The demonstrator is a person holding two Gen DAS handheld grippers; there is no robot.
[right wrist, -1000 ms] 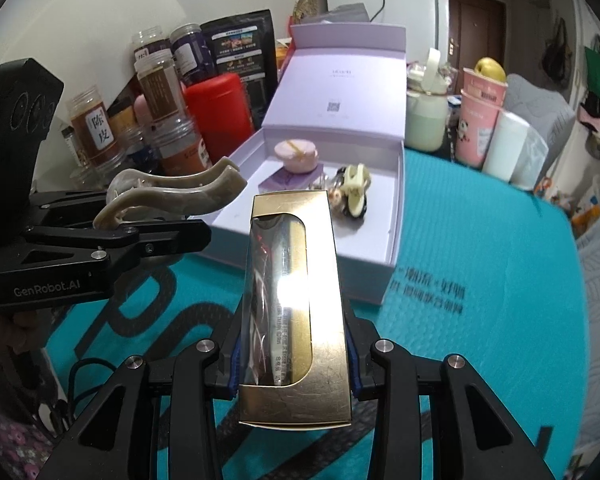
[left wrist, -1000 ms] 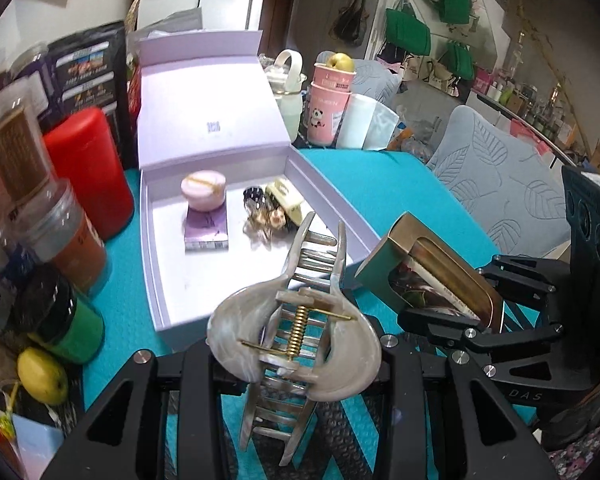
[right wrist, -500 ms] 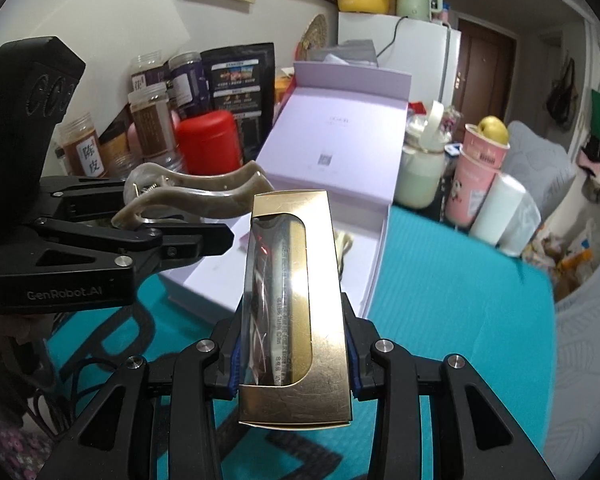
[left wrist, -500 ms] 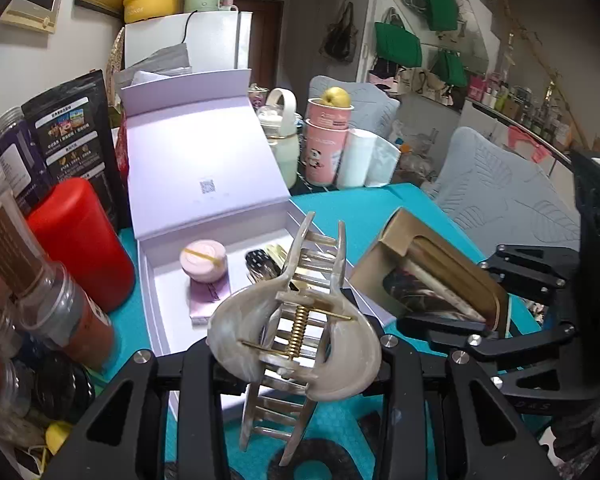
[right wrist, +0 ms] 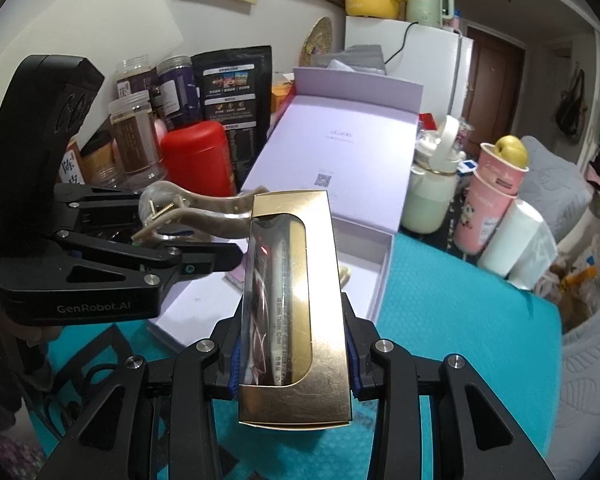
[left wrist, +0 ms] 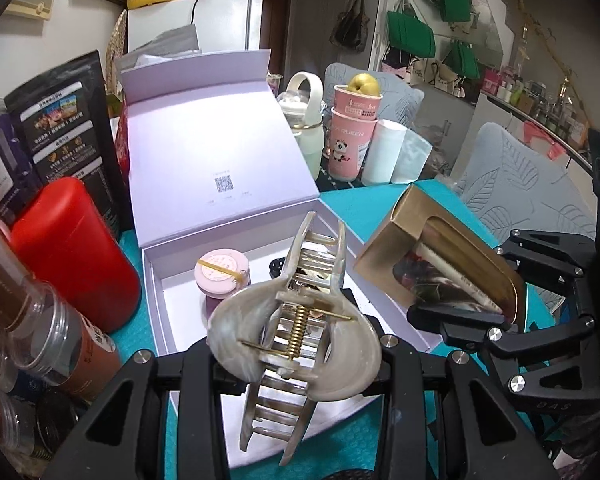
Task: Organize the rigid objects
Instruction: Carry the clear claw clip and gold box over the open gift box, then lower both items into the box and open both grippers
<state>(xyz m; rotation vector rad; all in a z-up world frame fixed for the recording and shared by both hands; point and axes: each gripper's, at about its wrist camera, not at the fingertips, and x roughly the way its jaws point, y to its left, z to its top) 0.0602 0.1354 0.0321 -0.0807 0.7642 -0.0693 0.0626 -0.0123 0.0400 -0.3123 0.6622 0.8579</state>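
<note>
My left gripper is shut on a pearly beige hair claw clip, held over the front of the open lilac gift box. The clip also shows in the right wrist view. My right gripper is shut on a gold windowed box, held above the teal table just right of the lilac box. The gold box shows in the left wrist view. Inside the lilac box lie a pink round jar and dark hair accessories, partly hidden by the clip.
A red canister, jars and dark pouches crowd the left. Pink cups, a pale green bottle and a white roll stand behind the box. The teal cloth spreads to the right.
Both grippers have risen and tilted up with their objects still held; the lilac box now sits lower and nearer in both views.
</note>
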